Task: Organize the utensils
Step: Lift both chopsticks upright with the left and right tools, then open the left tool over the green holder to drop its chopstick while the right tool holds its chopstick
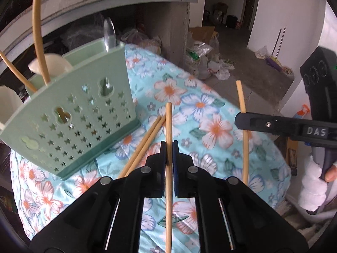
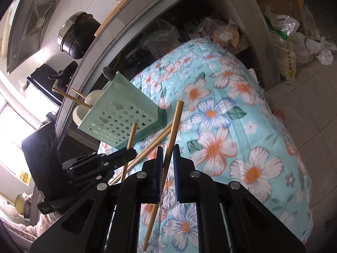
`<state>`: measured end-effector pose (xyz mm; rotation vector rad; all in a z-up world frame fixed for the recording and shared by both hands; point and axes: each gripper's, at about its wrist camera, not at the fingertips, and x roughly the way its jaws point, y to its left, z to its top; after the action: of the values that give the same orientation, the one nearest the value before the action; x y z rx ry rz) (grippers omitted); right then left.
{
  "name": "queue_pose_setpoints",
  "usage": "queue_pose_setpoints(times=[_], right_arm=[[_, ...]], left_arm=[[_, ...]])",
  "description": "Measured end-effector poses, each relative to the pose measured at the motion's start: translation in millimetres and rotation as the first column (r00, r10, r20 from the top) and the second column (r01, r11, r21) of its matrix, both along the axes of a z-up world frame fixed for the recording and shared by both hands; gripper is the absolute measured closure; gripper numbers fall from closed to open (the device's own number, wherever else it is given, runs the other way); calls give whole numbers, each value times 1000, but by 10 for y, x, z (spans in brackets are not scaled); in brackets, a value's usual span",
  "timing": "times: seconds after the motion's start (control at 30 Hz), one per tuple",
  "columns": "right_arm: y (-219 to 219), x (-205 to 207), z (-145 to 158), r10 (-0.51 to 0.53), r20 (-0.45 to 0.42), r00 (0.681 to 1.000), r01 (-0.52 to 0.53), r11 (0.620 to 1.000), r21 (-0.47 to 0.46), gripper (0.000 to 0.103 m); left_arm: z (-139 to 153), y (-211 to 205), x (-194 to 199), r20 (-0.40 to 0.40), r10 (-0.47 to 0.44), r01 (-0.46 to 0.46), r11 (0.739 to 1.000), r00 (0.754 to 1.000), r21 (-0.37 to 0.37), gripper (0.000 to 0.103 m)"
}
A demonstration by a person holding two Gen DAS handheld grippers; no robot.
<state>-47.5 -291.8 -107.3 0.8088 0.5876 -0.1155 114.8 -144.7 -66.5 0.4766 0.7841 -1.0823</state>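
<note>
The left gripper [image 1: 169, 147] is clamped on a round bamboo chopstick [image 1: 168, 126], which runs straight up between its two pads and sticks out well beyond the fingertips. Just ahead of this gripper and slightly to its left, two more bamboo chopsticks [image 1: 145, 141] lie side by side on the turquoise floral cloth [image 1: 200, 105] that covers the counter. Further ahead to the left stands the pale green plastic utensil holder with star-shaped cut-outs [image 1: 73, 113], resting on the cloth; thin bamboo sticks [image 1: 38, 31], cream-coloured spoon ends [image 1: 54, 63] and a metal spoon [image 1: 109, 33] stand in its compartments.

To the right of the left gripper, the right gripper [image 1: 244, 122] reaches in from the side, pinching another bamboo chopstick [image 1: 242, 101] that stands nearly upright above the cloth. In the right wrist view, the right gripper [image 2: 167, 149] has its pads closed on this chopstick [image 2: 172, 130], which crosses them at a slant, the upper end leaning right. The left gripper [image 2: 128, 152] shows to its left, with its own chopstick pointing up in front of the holder. A gloved hand [image 1: 313, 189] grips the right gripper's handle.
</note>
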Motion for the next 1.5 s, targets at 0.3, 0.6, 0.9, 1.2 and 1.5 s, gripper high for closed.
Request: queue_pose_setpoints(times=[0.3,0.6,0.9,1.2,1.5], right_arm=[[-137,-70,307,-24,58,998,28,997,-65,97],[-312,0,542,-41,94,995,51,993,-103,97],[-417,161,584,-38,105,994,47,995,-93,97],[-521,246,583,-43,96,994,52,995,-88,97],[-539,306,611,-44,83,996,52,994,-98,97]], left_arm=[[838,251,89,13,24,-21,980,1000,-197,98],[1852,488,342,58,67,-32,885,996,-465,98],[2377,326,484,185,206,-57,800,961,-597,98],[1904,-2,909,210,309,-157,832,928,-531,98],[1498,-81,1075,160,314,-201,847,936,-492,98]])
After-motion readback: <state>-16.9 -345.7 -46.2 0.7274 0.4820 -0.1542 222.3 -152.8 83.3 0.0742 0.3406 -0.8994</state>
